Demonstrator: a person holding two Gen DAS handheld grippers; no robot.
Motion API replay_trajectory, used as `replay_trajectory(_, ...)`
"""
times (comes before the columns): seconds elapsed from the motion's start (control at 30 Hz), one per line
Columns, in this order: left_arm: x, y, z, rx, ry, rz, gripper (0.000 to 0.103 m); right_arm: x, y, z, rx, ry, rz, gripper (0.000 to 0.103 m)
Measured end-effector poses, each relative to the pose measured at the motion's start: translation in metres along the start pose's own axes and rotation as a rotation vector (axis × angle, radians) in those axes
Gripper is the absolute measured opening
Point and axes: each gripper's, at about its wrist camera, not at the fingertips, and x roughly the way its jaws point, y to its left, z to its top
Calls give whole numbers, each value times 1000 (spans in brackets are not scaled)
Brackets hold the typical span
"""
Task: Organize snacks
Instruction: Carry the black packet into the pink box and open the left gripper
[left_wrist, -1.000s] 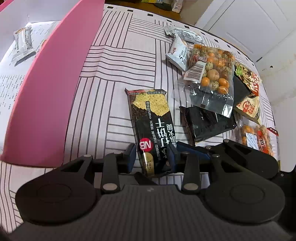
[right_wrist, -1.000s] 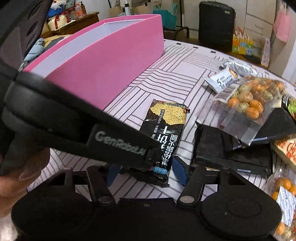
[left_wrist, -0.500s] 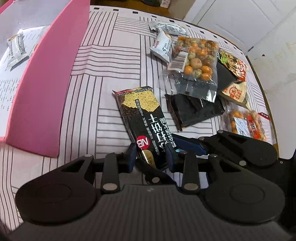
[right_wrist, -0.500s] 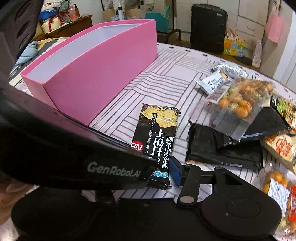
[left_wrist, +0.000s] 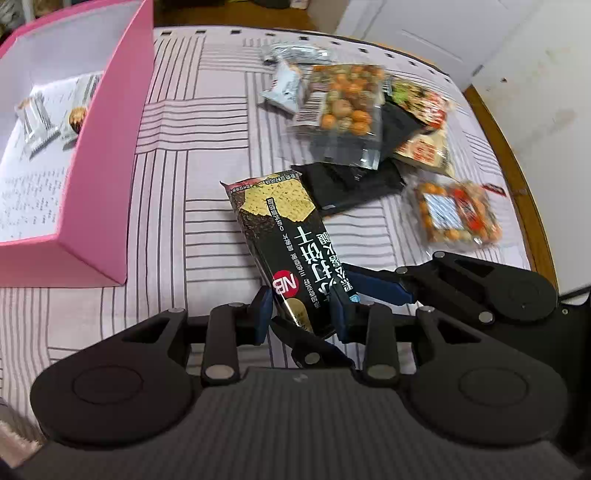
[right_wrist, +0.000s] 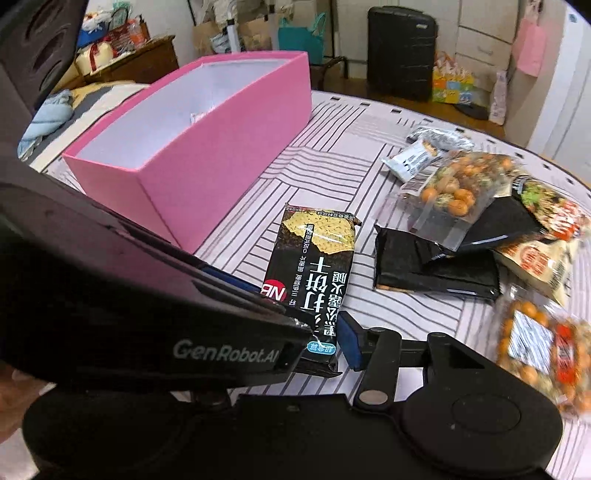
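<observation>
**Clamped on the near end of the cracker packet**

Striped tablecloth (left_wrist: 207, 155) across a round table, pale with blocks of dark lines. To the left, an open pink box (left_wrist: 110, 166), white inside, with a few small wrapped sachets (left_wrist: 37, 122) on its floor. To the right, a loose heap of snacks: a clear bag of coated nuts (left_wrist: 343, 110), a black pouch (left_wrist: 351, 181) partly under it, and more bags around.

Between box and heap, apart from the box wall and just beside the black pouch, the black cracker packet (left_wrist: 288, 236). Printed face up, far end pointing away from both cameras and angled slightly leftward in the left wrist view. Cannot tell whether the far end is touching the cloth.

Left gripper (left_wrist: 301, 314): narrowed to a small gap, with the blue pads (left_wrist: 262, 314) pressing on the two long edges of the packet's near end. Grips it from straight behind.

Right gripper (right_wrist: 321, 341): reaches in from the right, close against the left one. Shows one blue pad (right_wrist: 349, 339) just beside the packet's right edge near the bottom corner, touching or nearly so. Other finger hidden behind the body of the left gripper in the right wrist view. Has just been closing its jaws, with the packet's near end between them. Cannot tell whether gripping or merely alongside.
</observation>
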Motion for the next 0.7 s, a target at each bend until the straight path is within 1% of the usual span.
replay_trajectory(0.13, -25, -8, -11, 43, -19, -1, 32, -22, 10, -4, 16, -28, -4, 56)
replay_trajectory(0.3, -59, -10, -19, 47, -71, -15, 32, -48, 27, -2, 8, -79, -25, 56)
replay_trajectory(0.37, -72, -10, -22, 55, -98, -19, 32, -57, 32, 3, 6, -83, -25, 56)
replay_trajectory(0.53, -102, -6, -25, 53, -142, -28, 32, -76, 51, 14, -46, -103, -46, 56)
replay_trajectory(0.7, -129, 7, -23, 43, -192, -31, 32, -87, 70, 32, -95, -135, -49, 56)
